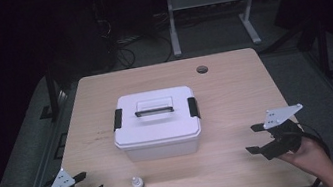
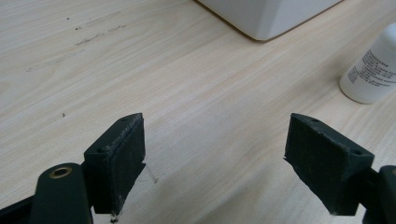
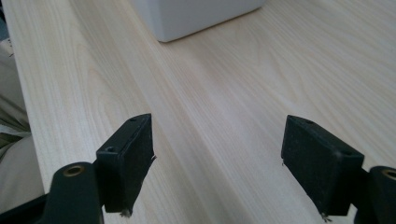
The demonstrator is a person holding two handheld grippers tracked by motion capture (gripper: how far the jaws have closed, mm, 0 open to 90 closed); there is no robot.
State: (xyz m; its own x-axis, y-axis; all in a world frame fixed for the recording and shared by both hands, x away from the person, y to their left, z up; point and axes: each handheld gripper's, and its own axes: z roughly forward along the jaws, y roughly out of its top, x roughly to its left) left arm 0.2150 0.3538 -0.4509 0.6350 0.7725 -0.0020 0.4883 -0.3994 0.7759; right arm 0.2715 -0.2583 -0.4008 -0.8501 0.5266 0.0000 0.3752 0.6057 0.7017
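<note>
Sat at the middle of the tabletop: a white plastic storage box, rectangular with rounded corners, lid closed flat, with a dark latch on the left end and another on the right, and a recessed carry handle in the lid's centre. Looked smooth and slightly glossy, its lower corner also visible at the top of both gripper views. Stood upright near the tabletop's near edge, in front of the box's left half and apart from it: a small white bottle, cylindrical, with fine printed text on its label in the left gripper view. Showed pale wood grain across the tabletop, with a few dark scuffs and a round cable hole near the far right corner. Hovered at the near left corner with jaws spread wide and nothing between them: the left gripper, matte black, with flat rubbery pads. Hung by the right edge, likewise gaping and empty, held in a hand: the right gripper.
</note>
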